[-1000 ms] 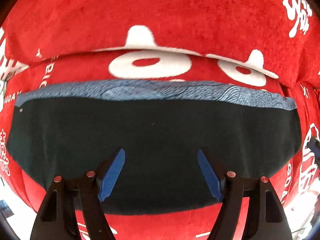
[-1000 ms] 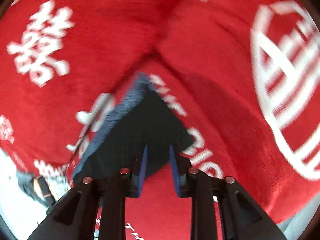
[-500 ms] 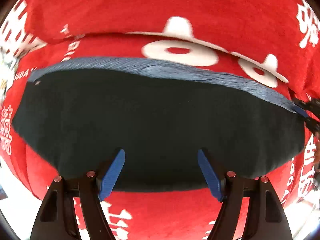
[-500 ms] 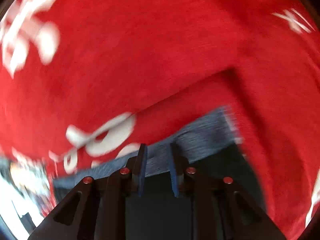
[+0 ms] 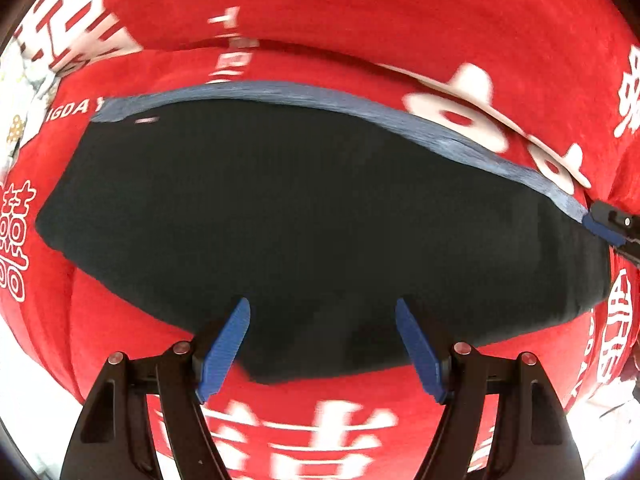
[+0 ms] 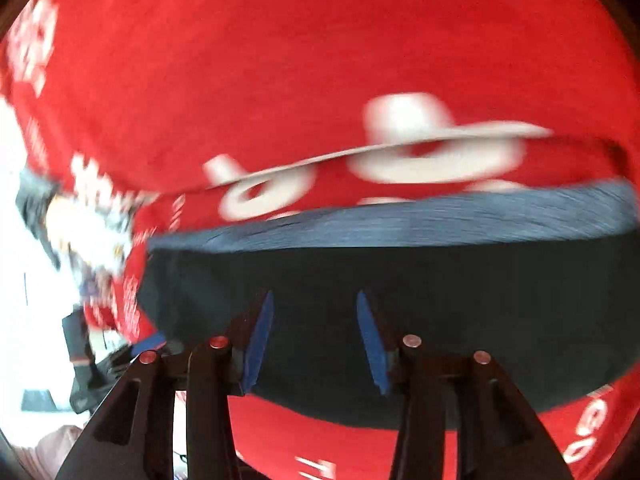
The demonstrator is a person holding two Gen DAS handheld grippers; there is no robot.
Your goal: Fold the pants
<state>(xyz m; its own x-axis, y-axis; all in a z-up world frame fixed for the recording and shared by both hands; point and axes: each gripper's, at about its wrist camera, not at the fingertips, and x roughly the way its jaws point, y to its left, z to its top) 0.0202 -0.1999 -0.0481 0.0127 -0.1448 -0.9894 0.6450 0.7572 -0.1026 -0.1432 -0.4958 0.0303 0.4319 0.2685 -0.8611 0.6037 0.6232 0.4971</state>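
Dark folded pants (image 5: 320, 220) lay on a red blanket (image 5: 360, 12); left gripper (image 5: 322, 344) and right gripper (image 6: 314, 340) hovered near, fingers spread, holding nothing.

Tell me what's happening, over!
Left gripper open, right gripper open. Dark pants folded flat on red blanket. Nothing blocking.

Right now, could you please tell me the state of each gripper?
Left gripper: open, holding nothing, over the folded dark pants.
Right gripper: open, holding nothing, over the same pants.
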